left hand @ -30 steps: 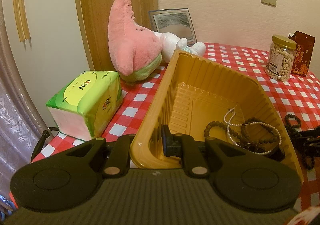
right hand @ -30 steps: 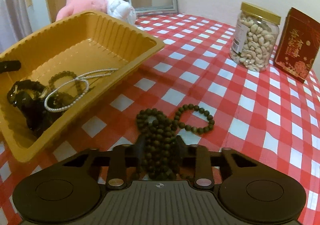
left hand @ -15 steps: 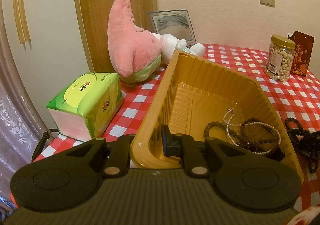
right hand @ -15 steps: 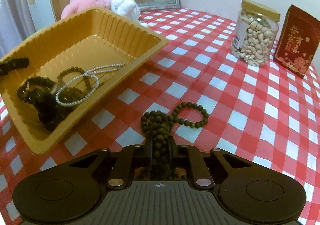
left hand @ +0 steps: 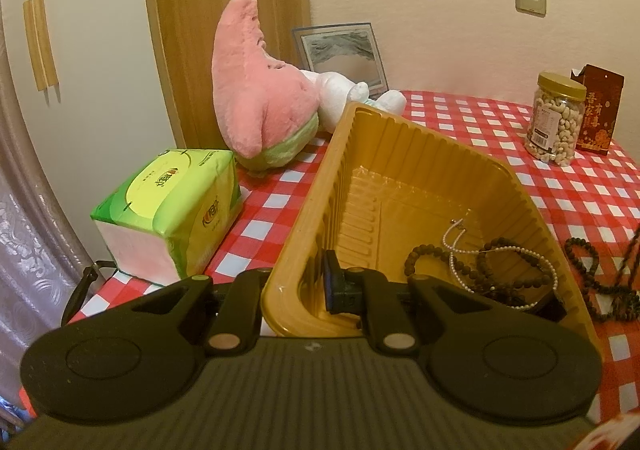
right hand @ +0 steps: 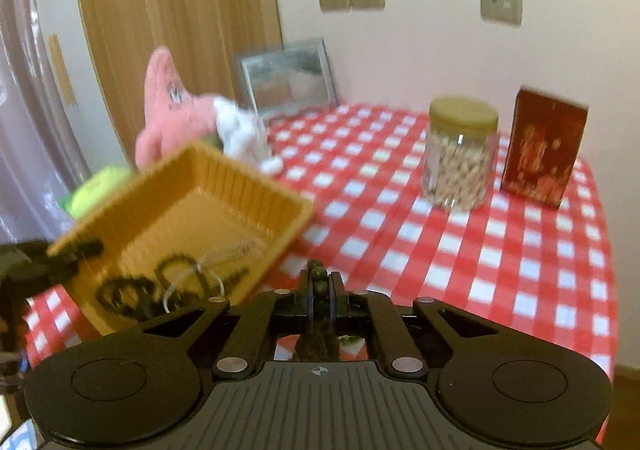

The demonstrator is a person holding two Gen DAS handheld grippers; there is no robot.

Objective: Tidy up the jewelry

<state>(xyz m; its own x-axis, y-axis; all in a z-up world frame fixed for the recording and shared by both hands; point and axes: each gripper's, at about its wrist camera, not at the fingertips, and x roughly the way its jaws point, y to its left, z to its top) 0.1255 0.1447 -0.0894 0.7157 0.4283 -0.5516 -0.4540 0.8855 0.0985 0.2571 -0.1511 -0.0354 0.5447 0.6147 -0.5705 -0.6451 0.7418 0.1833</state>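
Note:
My left gripper (left hand: 294, 286) is shut on the near wall of the yellow tray (left hand: 420, 154), one finger inside and one outside. In the tray lie a white pearl necklace (left hand: 500, 254) and dark bead bracelets (left hand: 424, 254). In the blurred right wrist view my right gripper (right hand: 320, 284) is up above the checked table, its jaws closing tight on a dark bead string (right hand: 318, 274) that sticks up between the pads. The left wrist view shows that string (left hand: 600, 282) at the tray's right, part lying on the cloth and a strand rising out of frame.
A green tissue pack (left hand: 168, 210) sits left of the tray, with a pink plush (left hand: 260, 90) and a picture frame (left hand: 344, 54) behind. A nut jar (right hand: 460, 154) and a red box (right hand: 544, 146) stand at the back right. The table's edge (right hand: 604, 290) curves down the right.
My right gripper closed on the dark bead string and rose well above the table, so the tray now sits lower and further off. The left gripper and tray stayed put.

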